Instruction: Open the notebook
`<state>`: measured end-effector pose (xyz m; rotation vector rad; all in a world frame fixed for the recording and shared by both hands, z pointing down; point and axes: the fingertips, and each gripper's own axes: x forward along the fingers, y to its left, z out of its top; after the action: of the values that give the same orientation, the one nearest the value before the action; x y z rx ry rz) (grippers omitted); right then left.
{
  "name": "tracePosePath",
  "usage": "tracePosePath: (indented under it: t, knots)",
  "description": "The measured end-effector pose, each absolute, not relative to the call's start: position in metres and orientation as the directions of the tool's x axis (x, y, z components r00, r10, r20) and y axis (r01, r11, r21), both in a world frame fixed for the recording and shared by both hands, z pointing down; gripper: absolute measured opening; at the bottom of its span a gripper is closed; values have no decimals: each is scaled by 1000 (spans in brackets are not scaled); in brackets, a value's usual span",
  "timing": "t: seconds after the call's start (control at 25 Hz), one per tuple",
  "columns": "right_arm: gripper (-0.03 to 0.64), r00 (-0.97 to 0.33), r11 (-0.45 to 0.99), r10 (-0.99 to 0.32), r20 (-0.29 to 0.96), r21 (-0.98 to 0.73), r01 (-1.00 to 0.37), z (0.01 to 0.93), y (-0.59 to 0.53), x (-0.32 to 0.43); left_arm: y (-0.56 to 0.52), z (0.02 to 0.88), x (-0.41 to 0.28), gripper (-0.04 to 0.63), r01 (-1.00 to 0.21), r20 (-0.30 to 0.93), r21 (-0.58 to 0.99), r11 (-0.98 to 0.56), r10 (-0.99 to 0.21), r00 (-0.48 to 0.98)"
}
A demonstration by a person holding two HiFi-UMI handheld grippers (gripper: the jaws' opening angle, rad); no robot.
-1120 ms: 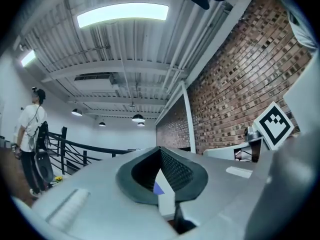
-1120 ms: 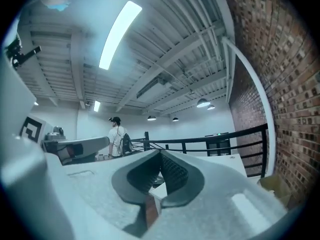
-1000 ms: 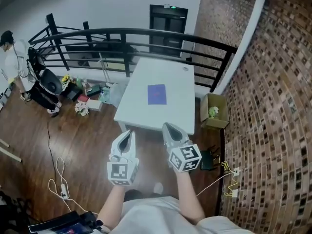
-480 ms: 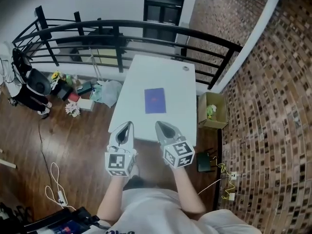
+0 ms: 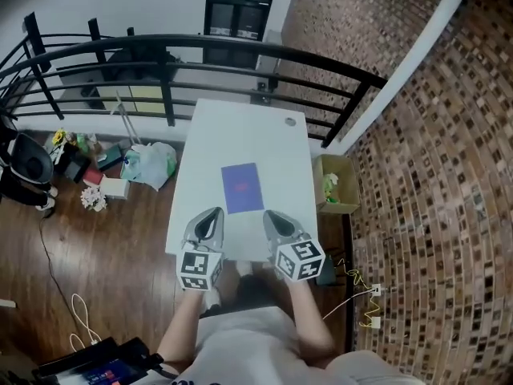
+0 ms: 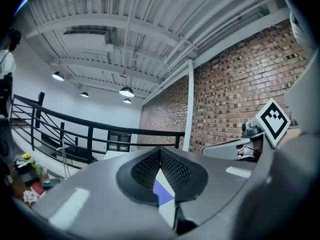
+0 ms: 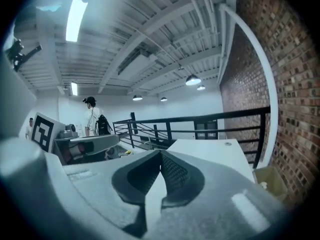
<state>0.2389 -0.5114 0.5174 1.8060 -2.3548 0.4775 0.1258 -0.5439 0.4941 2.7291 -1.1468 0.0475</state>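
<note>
A purple notebook [image 5: 242,188] lies shut and flat in the middle of the white table [image 5: 240,127]. Both grippers hover side by side over the table's near edge, short of the notebook. My left gripper [image 5: 211,217] sits just left of the notebook's near end, its jaws together and empty. My right gripper [image 5: 273,218] is just right of it, also shut and empty. In the left gripper view the notebook [image 6: 161,191] shows through the slit below the closed tips of the left gripper [image 6: 160,151]. The right gripper [image 7: 161,154] points along the table [image 7: 210,151].
A black railing [image 5: 200,54] curves behind the table. A brick wall [image 5: 433,175] runs along the right, with an open cardboard box [image 5: 333,184] beside the table. Bags and clutter [image 5: 148,165] lie on the floor at left. A person [image 7: 92,119] stands far off.
Both grippers have come forward from over the floor to the table's near edge. The table and notebook now lie closer in the head view. The notebook has not moved on the table.
</note>
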Motion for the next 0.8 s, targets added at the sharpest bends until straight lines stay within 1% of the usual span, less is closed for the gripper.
tracePosePath:
  t: [0.12, 0.24, 0.4, 0.6, 0.76, 0.8]
  knots:
    - [-12, -298, 218, -882, 364, -245, -945, 556, -536, 265, -565, 516, 145, 17, -697, 97, 116, -708, -690, 717]
    - [-12, -337, 215, -834, 437, -305, -928, 592, -562, 288, -590, 533, 160, 17, -689, 122, 92, -719, -678, 725]
    - [-6, -381, 243, -733, 564, -307, -920, 638, -582, 319, -615, 551, 175, 17, -689, 171, 107, -717, -669, 723]
    - [9, -421, 276, -644, 638, -320, -906, 671, -611, 374, -645, 575, 196, 17, -696, 227, 118, -709, -663, 713]
    - [50, -454, 314, -547, 703, -331, -890, 694, -627, 412, -655, 595, 208, 17, -697, 273, 135, -704, -650, 709]
    - [82, -469, 329, -517, 716, -340, -881, 700, -630, 417, -655, 600, 210, 17, -698, 284, 138, -702, -647, 707]
